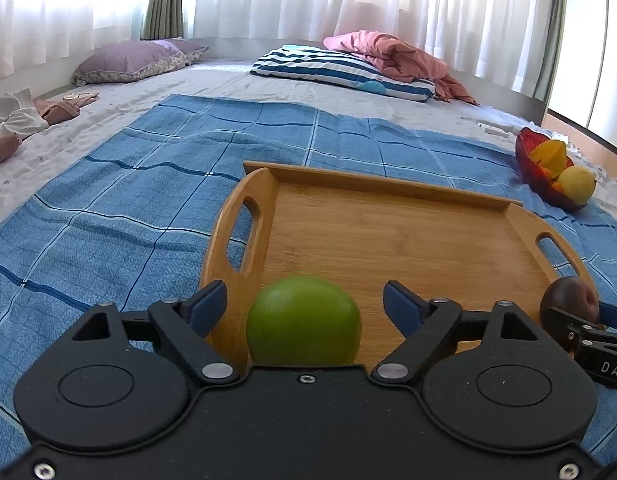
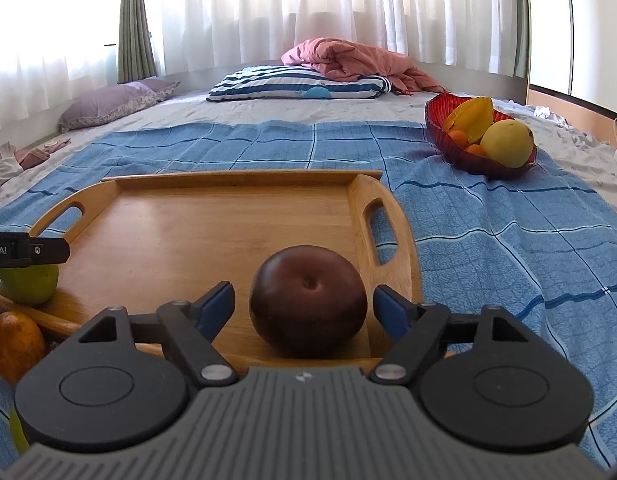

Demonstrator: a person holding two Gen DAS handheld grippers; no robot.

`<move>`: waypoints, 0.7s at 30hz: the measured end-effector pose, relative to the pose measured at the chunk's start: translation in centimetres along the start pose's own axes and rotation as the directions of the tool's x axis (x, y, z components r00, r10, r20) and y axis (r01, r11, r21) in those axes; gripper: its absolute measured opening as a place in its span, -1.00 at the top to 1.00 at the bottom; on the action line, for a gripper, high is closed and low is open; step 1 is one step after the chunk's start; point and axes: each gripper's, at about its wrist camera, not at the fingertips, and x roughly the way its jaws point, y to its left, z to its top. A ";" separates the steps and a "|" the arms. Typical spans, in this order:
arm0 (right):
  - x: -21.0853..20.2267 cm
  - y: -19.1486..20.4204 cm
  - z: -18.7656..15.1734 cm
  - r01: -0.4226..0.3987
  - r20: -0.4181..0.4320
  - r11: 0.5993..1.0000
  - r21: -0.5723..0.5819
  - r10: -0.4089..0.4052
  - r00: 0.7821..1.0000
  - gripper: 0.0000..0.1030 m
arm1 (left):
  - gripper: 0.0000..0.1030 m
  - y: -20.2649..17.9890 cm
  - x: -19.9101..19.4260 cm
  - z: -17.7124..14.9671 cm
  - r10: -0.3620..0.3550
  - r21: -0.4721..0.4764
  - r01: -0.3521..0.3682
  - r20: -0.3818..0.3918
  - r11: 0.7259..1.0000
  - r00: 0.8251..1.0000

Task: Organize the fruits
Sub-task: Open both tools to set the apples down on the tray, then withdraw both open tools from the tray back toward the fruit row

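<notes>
A wooden tray (image 1: 388, 232) with two handles lies on a blue checked cloth; it also shows in the right wrist view (image 2: 196, 224). My left gripper (image 1: 304, 300) is open, its jaws on either side of a green apple (image 1: 303, 322) resting at the tray's near left. My right gripper (image 2: 304, 304) is open around a dark brown round fruit (image 2: 308, 300) at the tray's near right. The apple (image 2: 28, 284) and brown fruit (image 1: 568, 300) each show in the other view.
A red glass bowl (image 2: 464, 156) with a starfruit, a yellow fruit and small oranges stands at the far right on the cloth. An orange-yellow fruit (image 2: 14, 346) lies in front of the tray at left. Pillows and a pink blanket (image 2: 348, 60) lie at the back.
</notes>
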 end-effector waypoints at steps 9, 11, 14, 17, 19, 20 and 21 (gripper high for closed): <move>-0.6 -0.4 -0.2 0.003 0.007 1.000 0.003 -0.003 1.000 -0.78 | -0.89 -0.6 -0.5 -0.7 0.014 0.045 -0.015 0.004 0.999 1.000; -0.9 -0.5 -0.2 0.003 0.012 1.000 0.004 -0.003 1.000 -0.82 | -0.91 -0.5 -0.6 -0.9 0.014 0.044 -0.014 0.001 0.999 1.000; -1.2 -0.5 -0.3 0.000 0.019 1.000 0.010 -0.001 1.000 -0.85 | -0.92 -0.4 -0.8 -1.1 0.017 0.038 -0.016 -0.003 0.999 1.000; -1.5 -0.6 -0.4 -0.005 0.026 1.000 0.017 0.004 1.000 -0.89 | -0.94 -0.1 -1.2 -1.2 0.014 0.031 -0.014 -0.002 0.999 1.000; -1.7 -0.6 -0.4 -0.006 0.030 1.000 0.018 0.005 1.000 -0.94 | -0.95 0.0 -1.4 -1.3 0.018 0.029 -0.018 0.000 0.999 1.000; -1.7 -0.6 -0.5 -0.005 0.032 1.000 0.019 0.004 0.999 -0.95 | -0.95 0.1 -1.5 -1.4 0.020 0.029 -0.020 0.001 0.999 1.000; -1.8 -0.6 -0.5 -0.005 0.035 1.000 0.021 0.005 0.999 -0.96 | -0.96 0.1 -1.6 -1.4 0.022 0.030 -0.022 0.003 0.999 1.000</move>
